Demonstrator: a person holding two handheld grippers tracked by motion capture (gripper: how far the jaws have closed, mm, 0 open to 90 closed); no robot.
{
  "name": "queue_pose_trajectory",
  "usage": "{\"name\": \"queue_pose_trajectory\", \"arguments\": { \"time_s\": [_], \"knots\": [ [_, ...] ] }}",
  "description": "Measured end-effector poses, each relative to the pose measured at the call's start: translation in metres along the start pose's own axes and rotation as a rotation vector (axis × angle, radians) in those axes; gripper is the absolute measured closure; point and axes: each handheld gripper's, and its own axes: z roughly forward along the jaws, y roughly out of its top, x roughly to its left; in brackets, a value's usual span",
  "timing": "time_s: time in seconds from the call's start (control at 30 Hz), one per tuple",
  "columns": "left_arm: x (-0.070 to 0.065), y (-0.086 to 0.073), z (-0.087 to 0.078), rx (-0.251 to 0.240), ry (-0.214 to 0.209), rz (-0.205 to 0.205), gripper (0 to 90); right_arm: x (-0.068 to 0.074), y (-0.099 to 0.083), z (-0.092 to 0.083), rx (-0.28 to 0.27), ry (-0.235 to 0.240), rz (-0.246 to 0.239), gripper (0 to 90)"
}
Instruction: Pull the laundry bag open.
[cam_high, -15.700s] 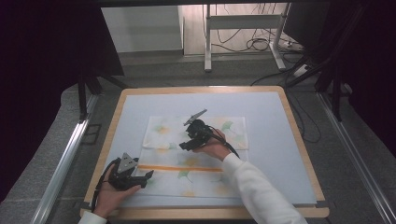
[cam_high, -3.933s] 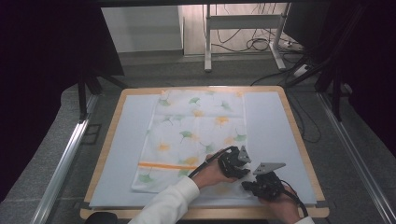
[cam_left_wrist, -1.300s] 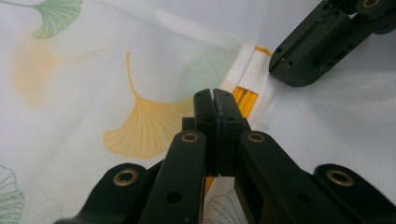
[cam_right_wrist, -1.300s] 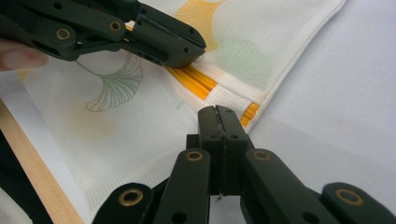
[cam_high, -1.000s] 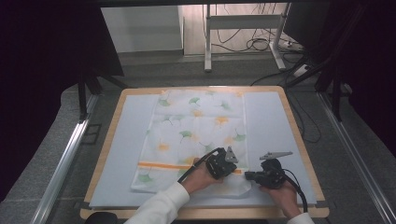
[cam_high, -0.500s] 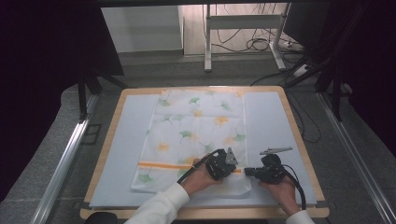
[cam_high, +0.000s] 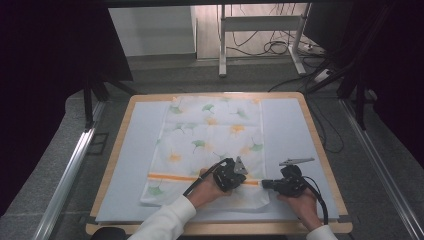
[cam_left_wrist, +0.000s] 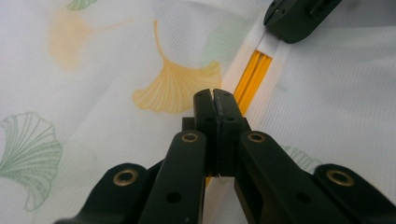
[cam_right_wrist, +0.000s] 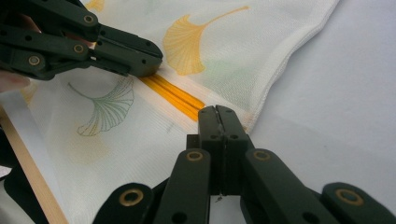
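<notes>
From above first: a white cloth (cam_high: 210, 145) printed with ginkgo leaves, spread flat on the pale mat of the table (cam_high: 320, 150), long side running away from the person. Laid out smooth, most likely so the near end can be taken up for a fold. Left claw (cam_high: 239, 170) planted on the near right part of the cloth, right on the orange stripe (cam_high: 175, 177). Right claw (cam_high: 265, 183) just beside it, at the cloth's right edge, tips pointing toward the left one. Both hands low, poised at the same corner zone.

Over to the left gripper view: left claw (cam_left_wrist: 215, 100) shut tight, pads together, nothing visibly pinched between them. Tips resting over the cloth, orange stripe (cam_left_wrist: 251, 77) just beyond and to the right. Other claw's black tip (cam_left_wrist: 292, 21) farther ahead.

Now the right gripper view: right claw (cam_right_wrist: 218, 122) likewise pressed together, no fabric seen caught in it. Tips down at the stripe's end (cam_right_wrist: 175, 95), cloth hem (cam_right_wrist: 275, 77) just to their right, bare mat beyond. Left claw (cam_right_wrist: 147, 58) ahead and to the left, pressed on the stripe, seemingly pinning the cloth.
</notes>
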Motion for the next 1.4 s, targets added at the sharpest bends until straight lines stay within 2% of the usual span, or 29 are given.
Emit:
{"name": "queue_pose_trajectory", "arguments": {
  "time_s": [0.9,1.4],
  "knots": [
    [0.022,-0.03,-0.024,0.033,0.024,-0.05,90.0,0.0,0.0,0.0,0.005,-0.002,-0.018,89.8],
    [0.03,-0.048,-0.037,0.031,0.048,-0.067,90.0,0.001,0.0,0.0,0.006,-0.005,-0.023,89.8]
  ]
}}
